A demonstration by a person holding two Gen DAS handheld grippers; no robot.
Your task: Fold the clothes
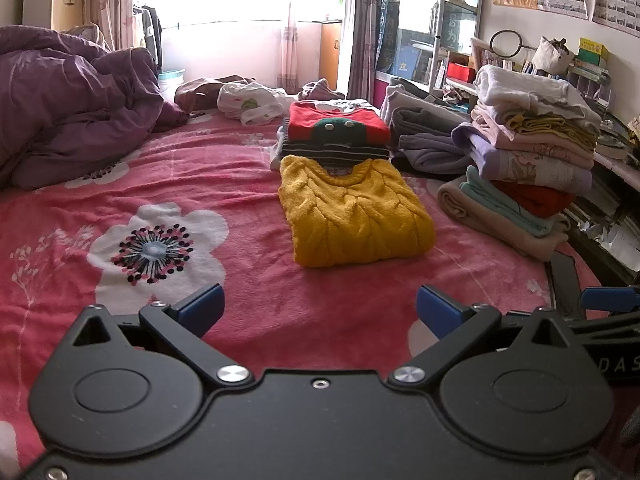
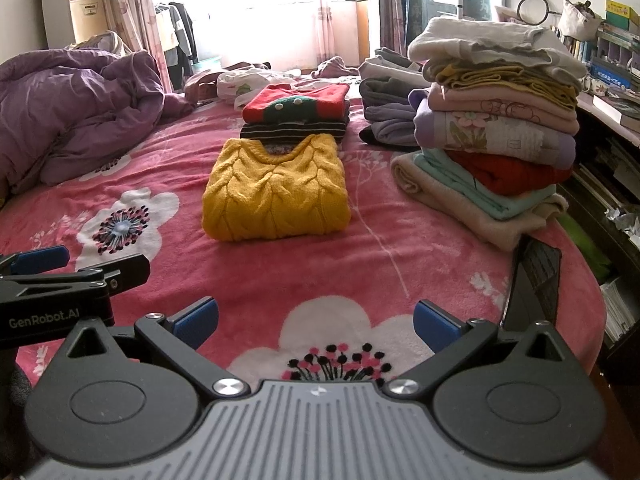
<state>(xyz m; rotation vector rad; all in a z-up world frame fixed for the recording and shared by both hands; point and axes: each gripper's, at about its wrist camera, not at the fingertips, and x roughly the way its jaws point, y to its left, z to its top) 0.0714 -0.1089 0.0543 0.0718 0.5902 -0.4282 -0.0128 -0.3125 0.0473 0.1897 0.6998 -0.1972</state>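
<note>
A folded yellow cable-knit sweater lies flat on the pink flowered bed cover, neckline turned away from the cameras, well ahead of both grippers and touched by neither. The left gripper hangs low over the bed with its blue-padded fingers spread wide and nothing between them; the sweater sits ahead of it and slightly to its right. The right gripper is likewise spread wide and empty, above a white flower on the cover, with the sweater ahead and a little to its left. The two grippers are side by side, each showing at the edge of the other's view. Just behind the sweater, touching its far edge, is a short stack topped by a red and green sweater. To the right stands a tall pile of folded clothes, and a crumpled purple duvet lies at the far left.
</note>
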